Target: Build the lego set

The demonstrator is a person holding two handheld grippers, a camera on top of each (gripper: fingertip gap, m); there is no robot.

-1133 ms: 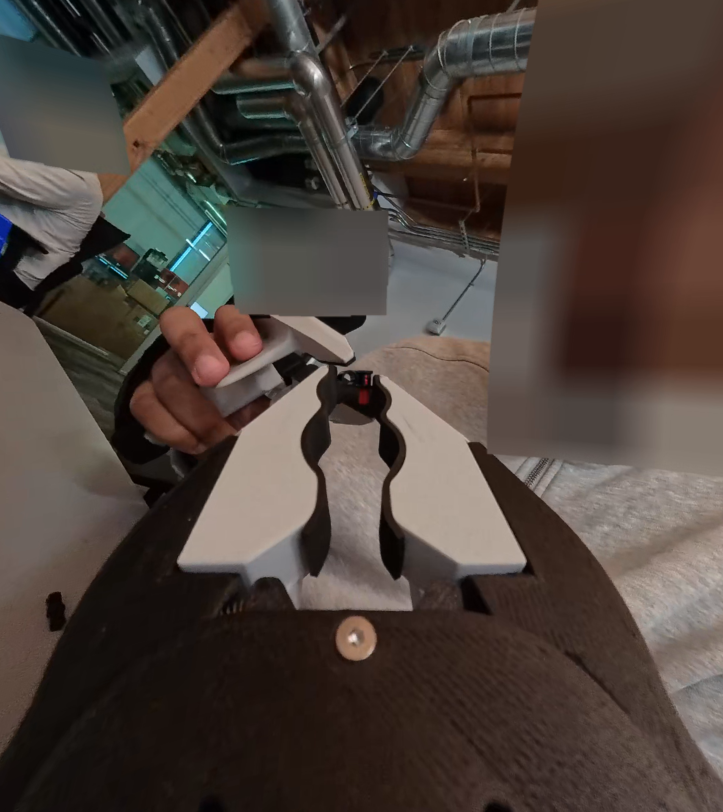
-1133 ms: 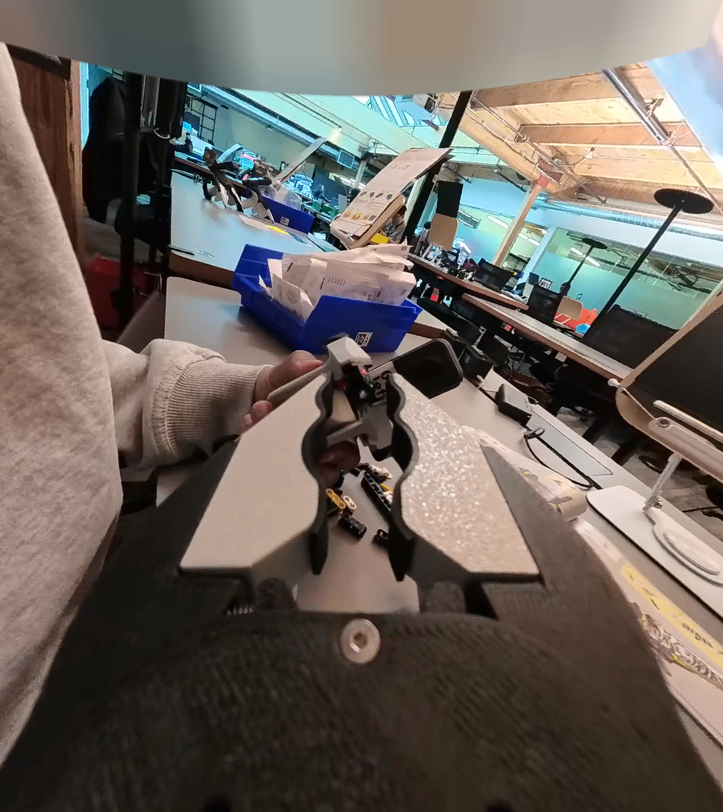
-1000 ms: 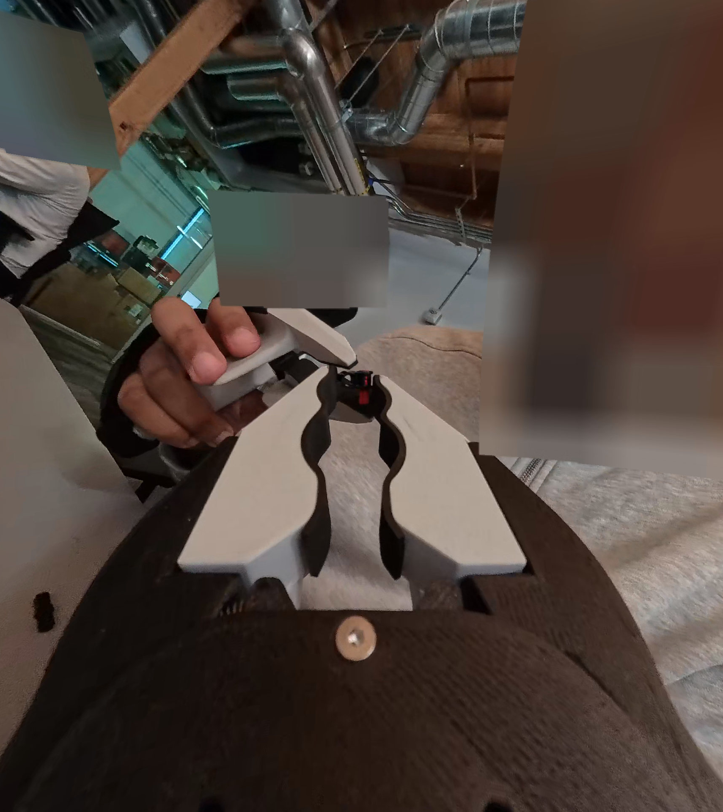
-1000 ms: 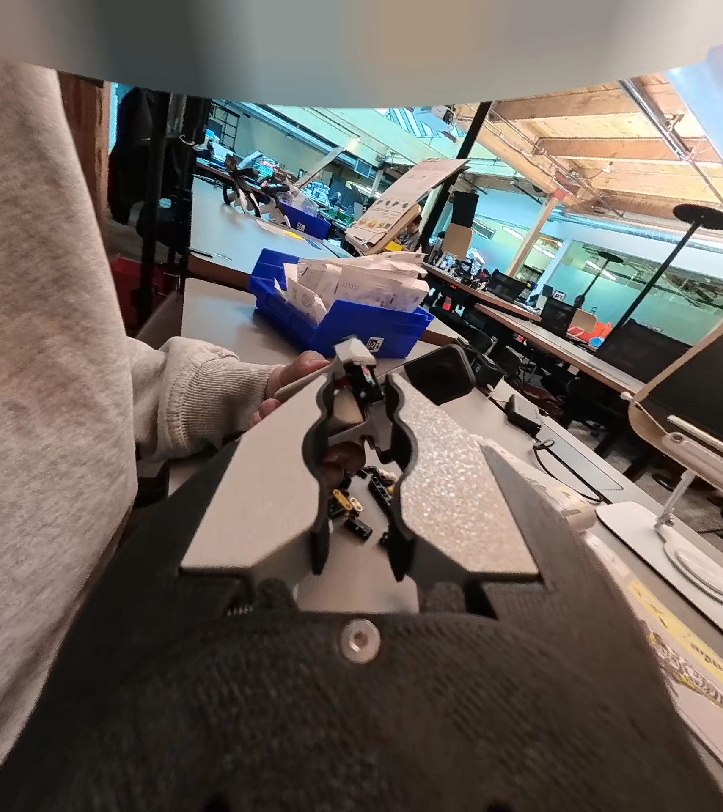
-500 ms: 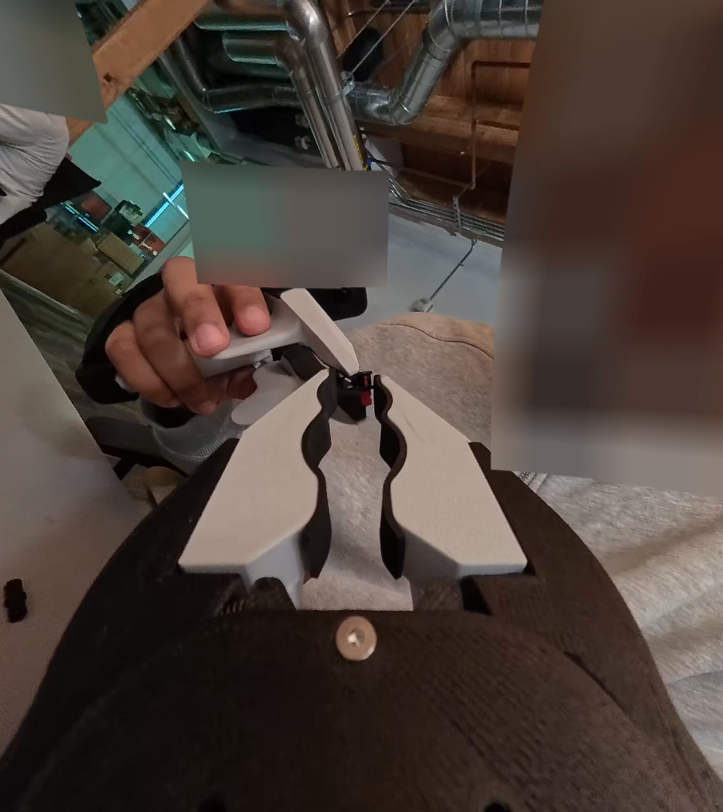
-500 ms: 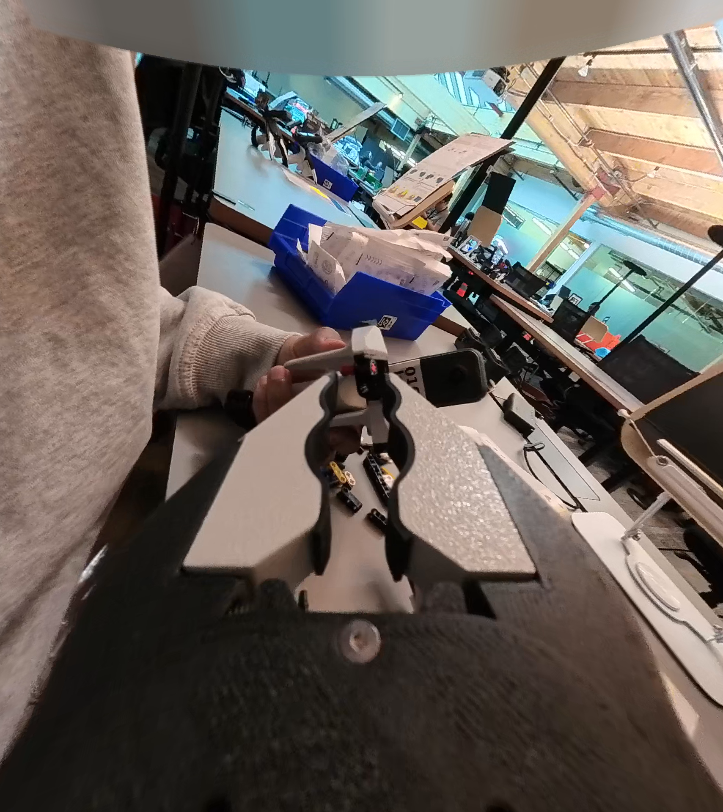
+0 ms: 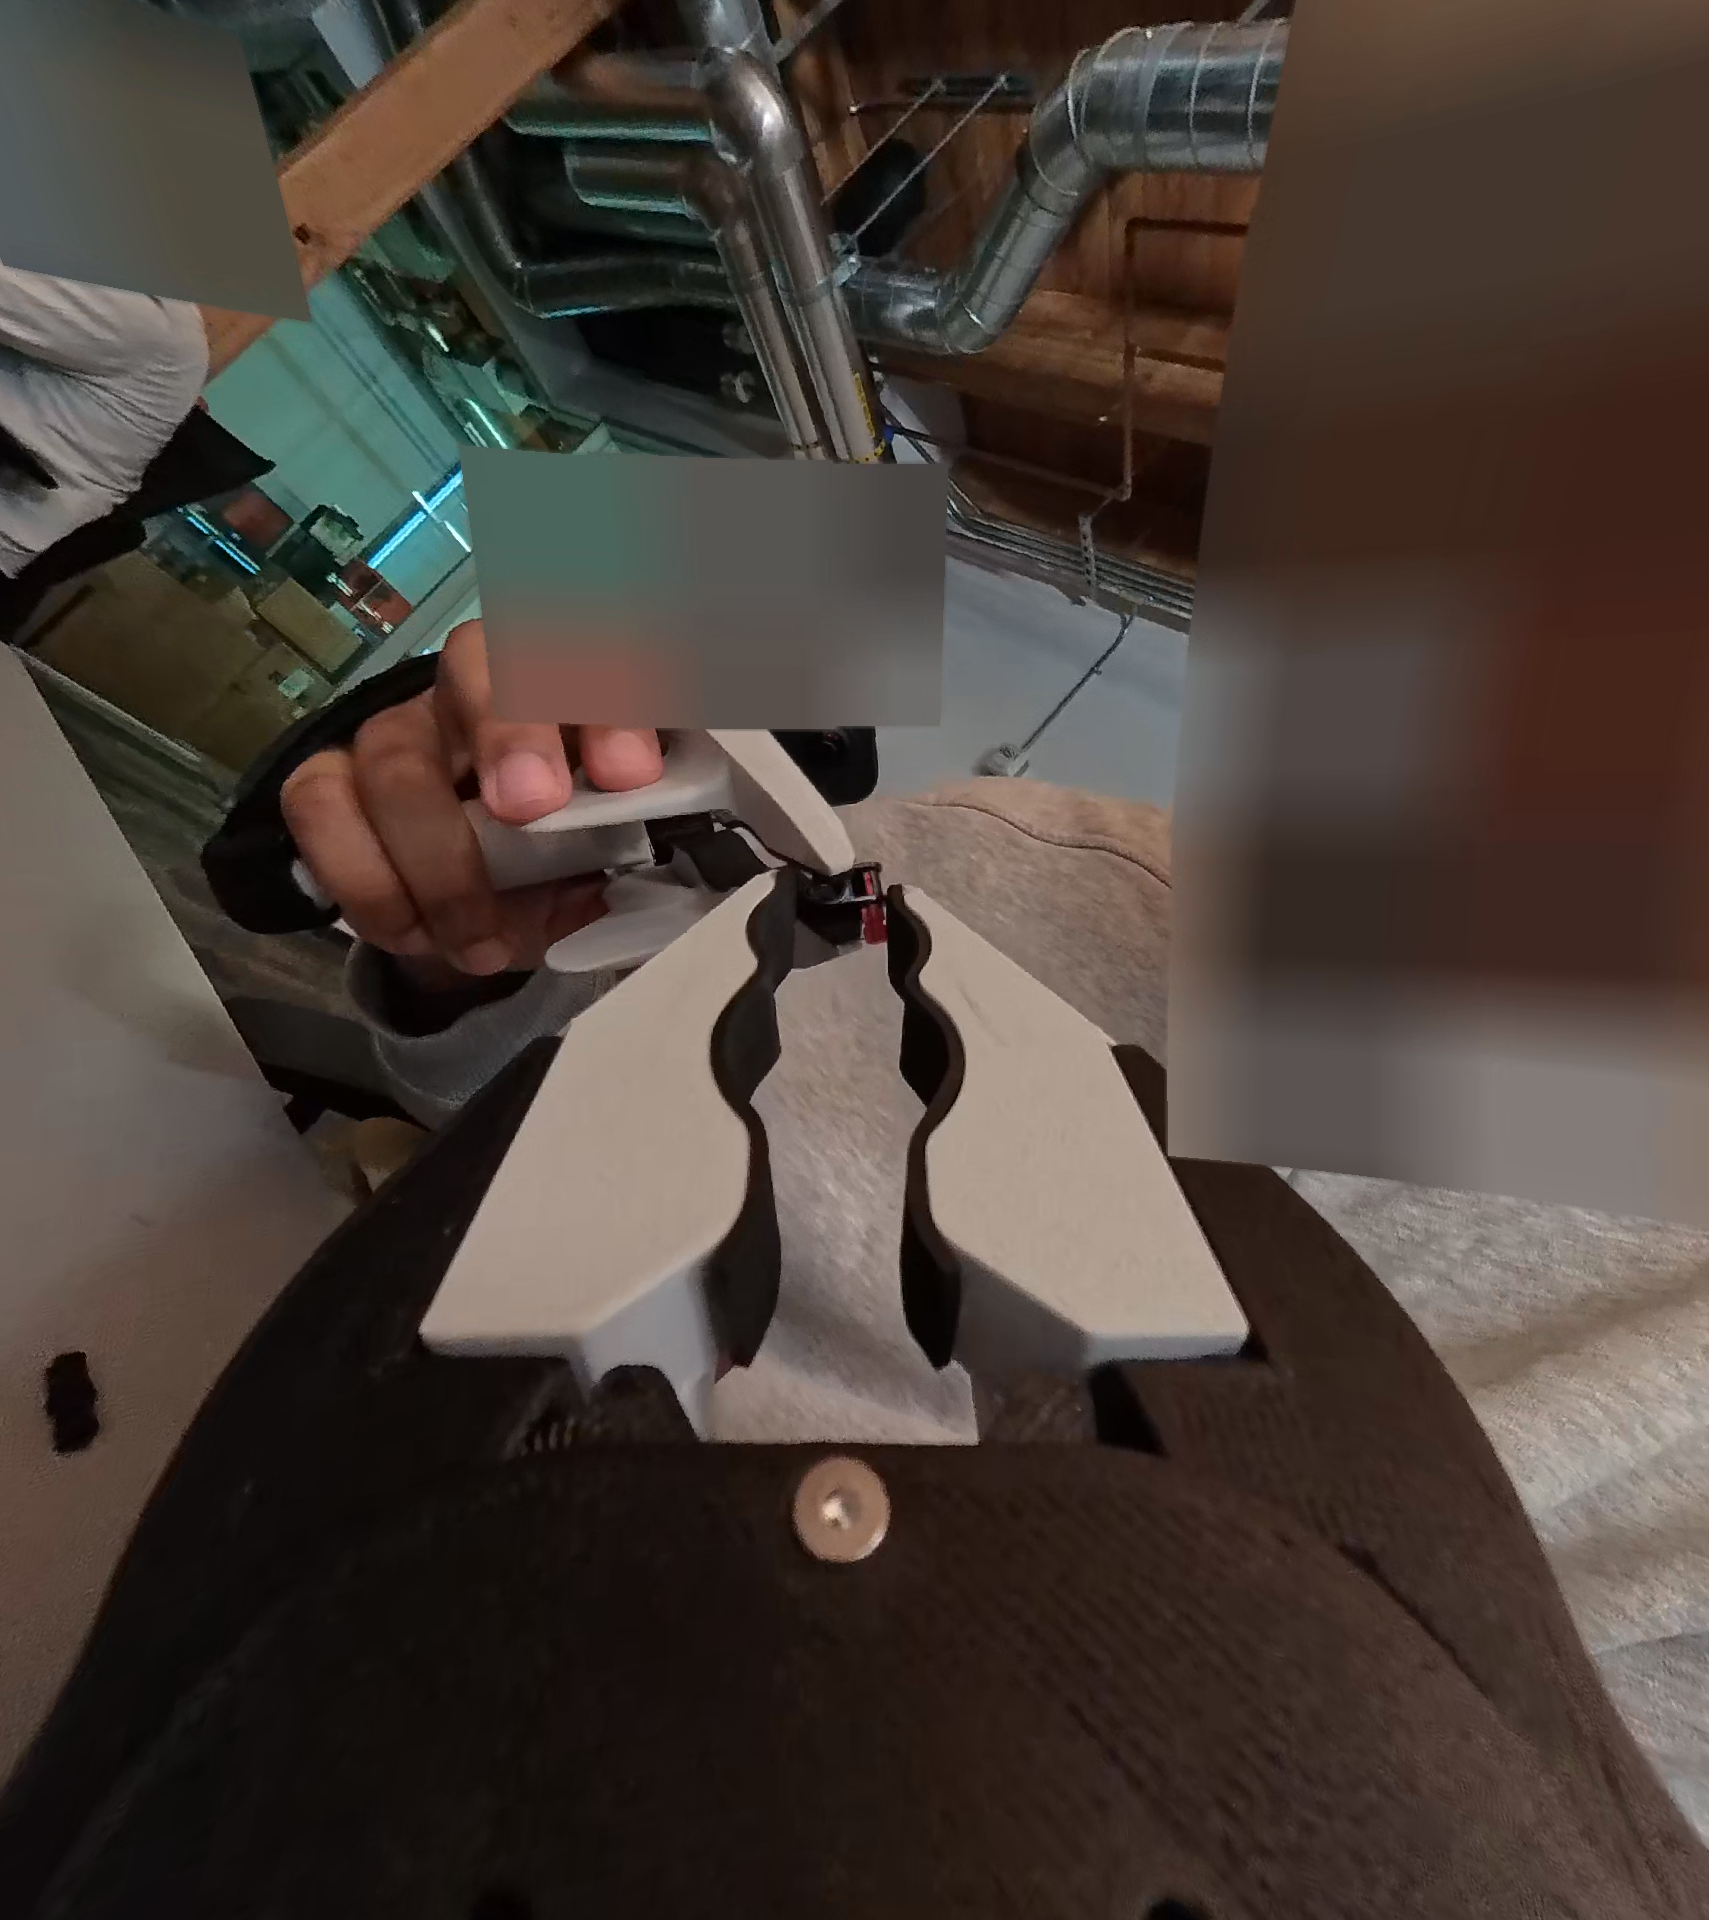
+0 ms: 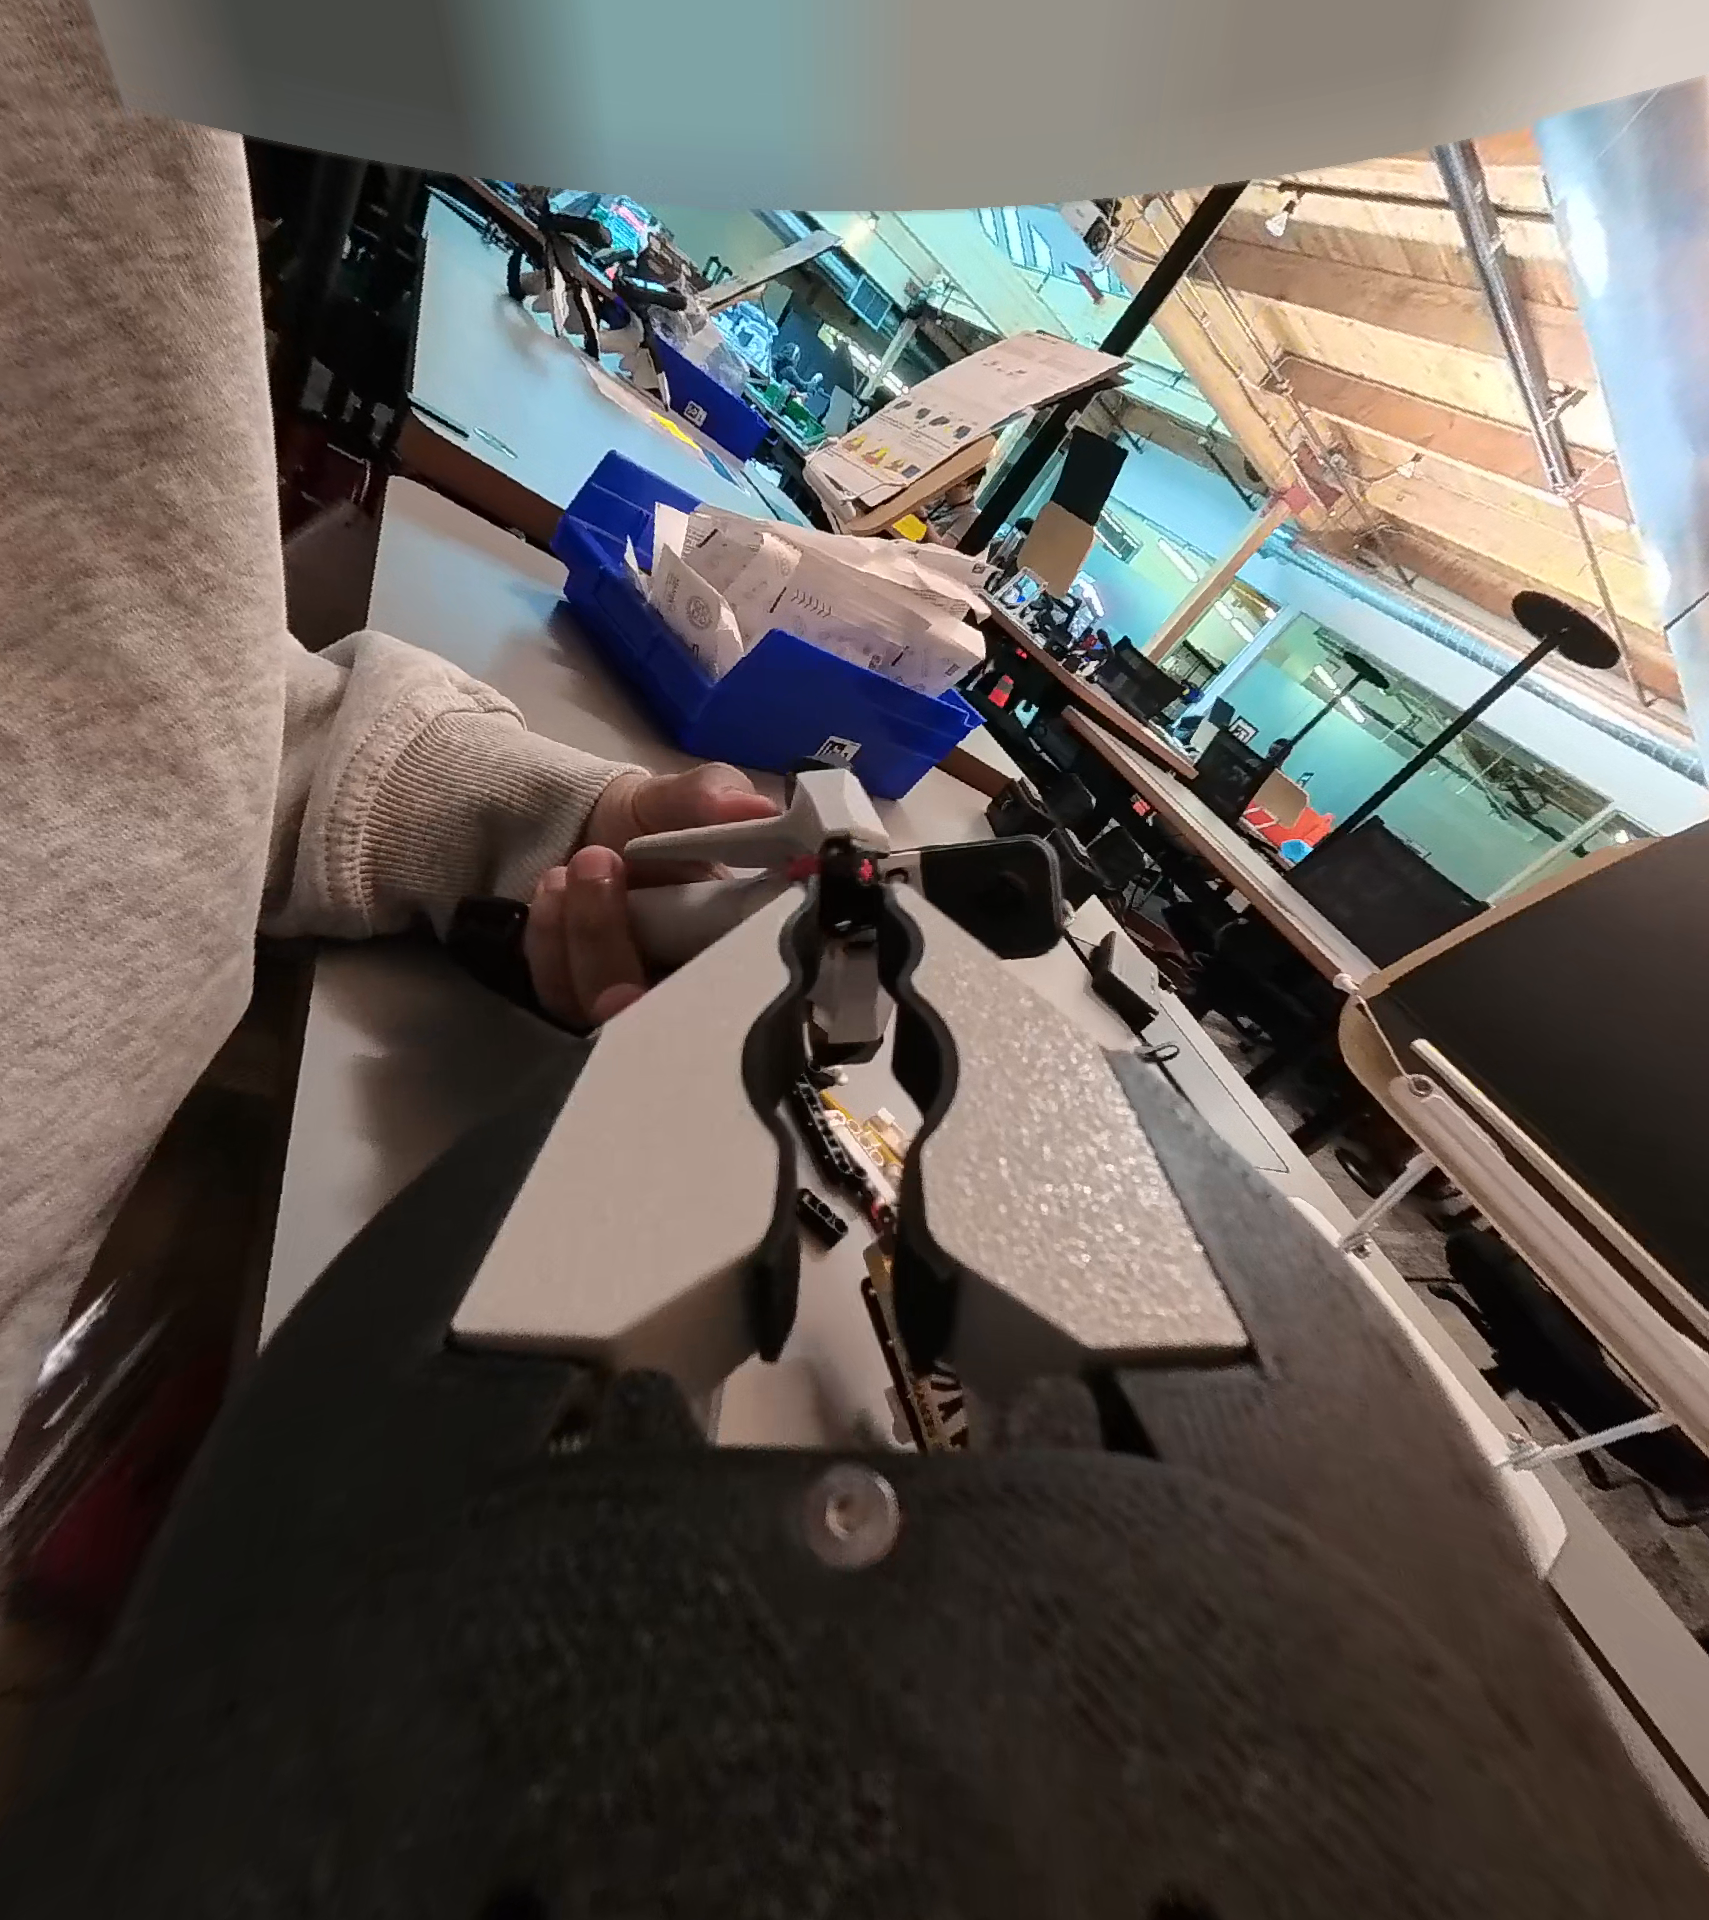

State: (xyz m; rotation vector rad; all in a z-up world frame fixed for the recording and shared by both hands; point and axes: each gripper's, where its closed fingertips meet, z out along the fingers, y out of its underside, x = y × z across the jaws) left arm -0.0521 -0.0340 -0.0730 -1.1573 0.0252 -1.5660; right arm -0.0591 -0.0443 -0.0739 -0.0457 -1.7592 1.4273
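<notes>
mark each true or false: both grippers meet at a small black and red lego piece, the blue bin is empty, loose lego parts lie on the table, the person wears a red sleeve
1. Both grippers, left gripper and right gripper, meet at a small black and red lego piece: true.
2. The blue bin is empty: false, it holds white paper packets.
3. Loose lego parts lie on the table: true.
4. The person wears a red sleeve: false, the sleeve is light grey.

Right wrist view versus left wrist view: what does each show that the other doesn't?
Only the right wrist view shows the paper-filled blue bin and loose lego pieces on the table. Only the left shows ceiling ducts and one stray black piece. Both show the small black-and-red lego part pinched between two hand-held grippers, and grey sleeves.
</notes>
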